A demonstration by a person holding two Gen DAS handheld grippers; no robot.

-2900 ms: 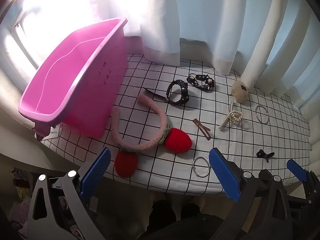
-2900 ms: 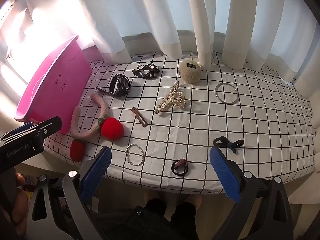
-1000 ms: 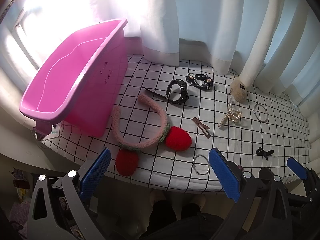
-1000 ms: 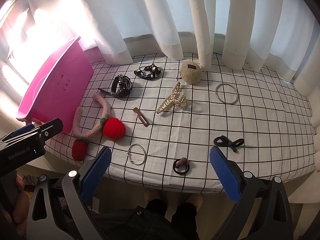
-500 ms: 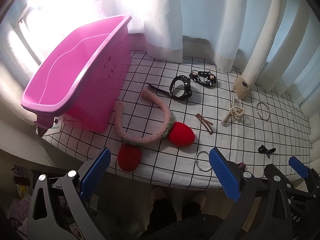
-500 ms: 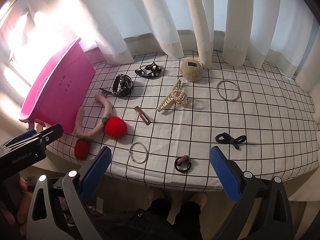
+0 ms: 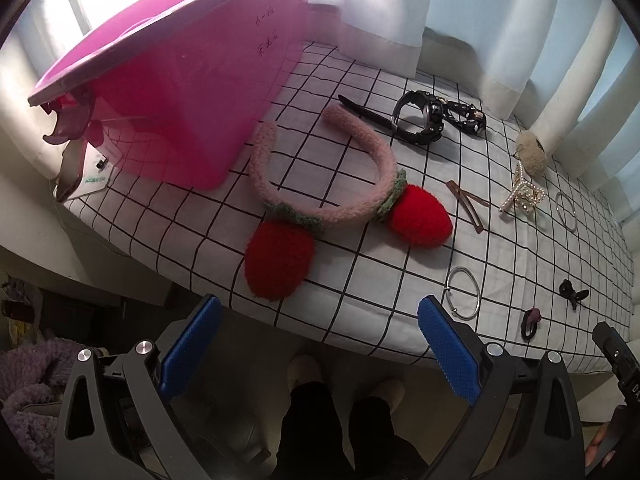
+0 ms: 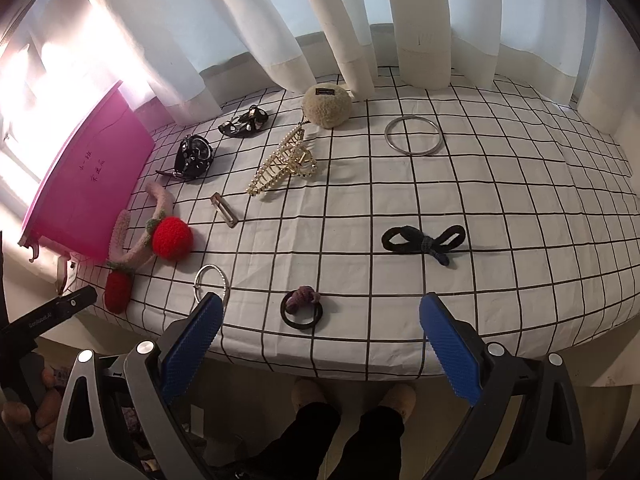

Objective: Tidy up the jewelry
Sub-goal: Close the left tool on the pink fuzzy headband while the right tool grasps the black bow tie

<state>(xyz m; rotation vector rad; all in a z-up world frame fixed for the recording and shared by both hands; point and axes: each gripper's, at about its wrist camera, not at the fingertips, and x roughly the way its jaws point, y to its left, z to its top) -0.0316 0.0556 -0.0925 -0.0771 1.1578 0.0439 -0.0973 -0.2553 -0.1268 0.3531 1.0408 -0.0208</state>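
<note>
Jewelry lies scattered on the worktop (image 8: 520, 200) beside the pink bin (image 7: 180, 92); nothing is in hand. I have brought both tools lower and nearer than half a second ago. My left gripper (image 7: 320, 344) now hangs open just short of the strawberry headband (image 7: 320, 208), which lies against the bin's near corner. My right gripper (image 8: 320, 340) stands open over the hair tie (image 8: 302, 308). I judge first pickups imminent.

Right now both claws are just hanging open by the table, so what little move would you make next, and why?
Probably ease the left claw forward over the strawberry headband. It is open and empty, the headband's near strawberry lies just ahead of it at the table edge, and the pink bin stands right beside the headband, so it should be a short carry.
</note>
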